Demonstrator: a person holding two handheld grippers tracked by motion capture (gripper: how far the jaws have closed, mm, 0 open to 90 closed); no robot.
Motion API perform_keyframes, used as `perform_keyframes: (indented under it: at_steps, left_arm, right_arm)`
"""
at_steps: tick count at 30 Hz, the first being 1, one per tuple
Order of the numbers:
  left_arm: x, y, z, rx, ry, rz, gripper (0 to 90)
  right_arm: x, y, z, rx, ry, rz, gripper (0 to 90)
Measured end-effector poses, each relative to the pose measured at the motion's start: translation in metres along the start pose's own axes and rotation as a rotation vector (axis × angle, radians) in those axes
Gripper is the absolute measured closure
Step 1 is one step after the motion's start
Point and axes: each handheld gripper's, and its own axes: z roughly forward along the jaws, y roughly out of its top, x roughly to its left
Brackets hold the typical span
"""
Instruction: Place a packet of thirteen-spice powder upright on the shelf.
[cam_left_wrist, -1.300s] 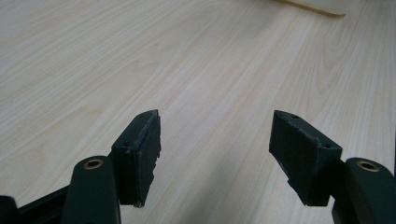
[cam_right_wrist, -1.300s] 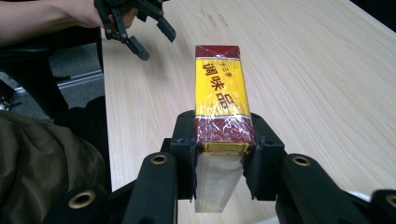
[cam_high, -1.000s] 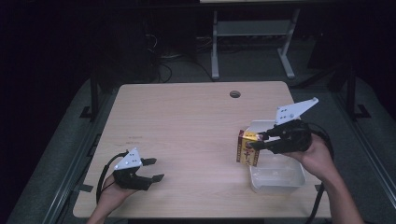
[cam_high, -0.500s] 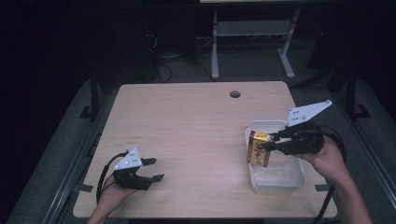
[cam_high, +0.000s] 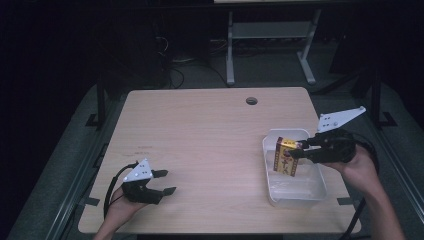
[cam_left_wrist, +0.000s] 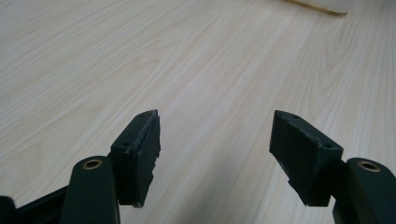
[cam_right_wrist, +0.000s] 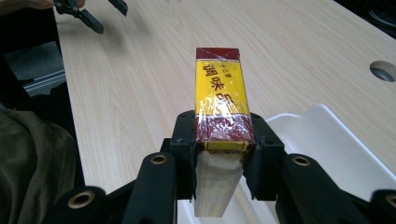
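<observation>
My right gripper (cam_high: 298, 149) clamps the yellow-and-red cellophane-wrapped carton (cam_high: 286, 156) upright over the white plastic tray (cam_high: 299, 192), apparently to set it inside (my left gripper (cam_high: 163, 182) rests agape, empty, on the pale wooden table (cam_high: 200, 130)).

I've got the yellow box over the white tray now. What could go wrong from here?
The right gripper pinches the yellow box near one end only, so it may pivot or slip when lowered. The box stands upright above the white tray; released like this, it could topple against the wall. The light tray sits near the table edge and might get nudged.
</observation>
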Motion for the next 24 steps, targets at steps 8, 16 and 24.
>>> perform_keyframes:
  at_steps: [8,16,24]
  left_arm:
    - [0.000,0.000,0.001,0.003,0.002,0.004,33.1]
    - [-0.001,0.002,0.000,-0.009,-0.012,-0.001,33.0]
    - [0.000,0.001,0.000,-0.013,-0.010,-0.005,33.1]
  right_arm:
    - [-0.009,-0.006,0.005,0.018,-0.020,0.009,67.6]
    - [-0.018,-0.011,0.008,0.015,-0.039,0.029,67.6]
    - [-0.013,-0.012,0.006,0.013,-0.016,0.011,67.6]
